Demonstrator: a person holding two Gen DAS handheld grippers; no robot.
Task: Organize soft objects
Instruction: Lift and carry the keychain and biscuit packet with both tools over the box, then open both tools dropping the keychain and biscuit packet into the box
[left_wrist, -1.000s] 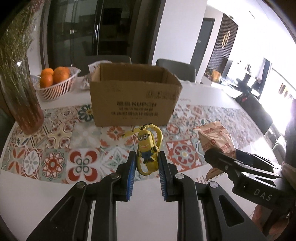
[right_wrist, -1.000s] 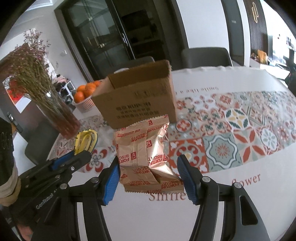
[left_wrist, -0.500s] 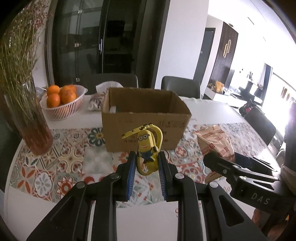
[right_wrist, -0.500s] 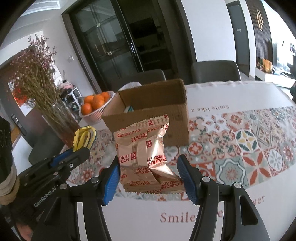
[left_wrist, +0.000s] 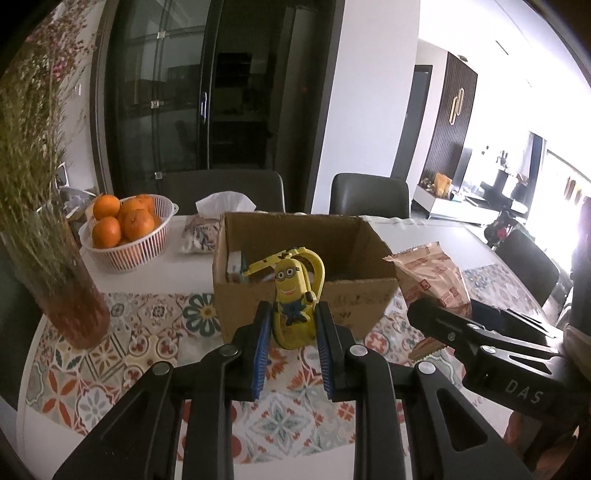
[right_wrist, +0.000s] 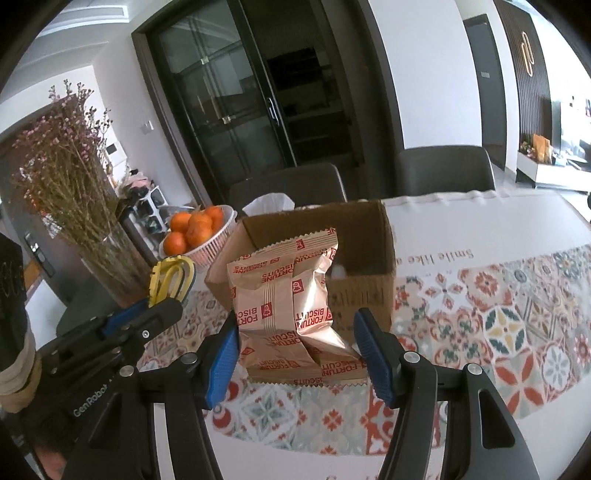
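My left gripper (left_wrist: 292, 334) is shut on a yellow minion toy (left_wrist: 295, 295), held upright above the table just in front of the open cardboard box (left_wrist: 365, 243). My right gripper (right_wrist: 297, 341) is shut on a gold and red biscuit bag (right_wrist: 286, 295), also held up in front of the box (right_wrist: 369, 291). The bag also shows in the left wrist view (left_wrist: 432, 275), the toy in the right wrist view (right_wrist: 171, 277). The box holds some items, partly hidden.
A glass vase of dried flowers (left_wrist: 55, 258) stands at the left. A white basket of oranges (left_wrist: 125, 232) and a tissue pack (left_wrist: 225, 203) sit behind the box. Dark chairs (left_wrist: 369, 192) stand at the far edge. The table (right_wrist: 480, 314) has a patterned cloth.
Both grippers have risen with their objects and now look down into the box; it sits lower in view and its inside shows.
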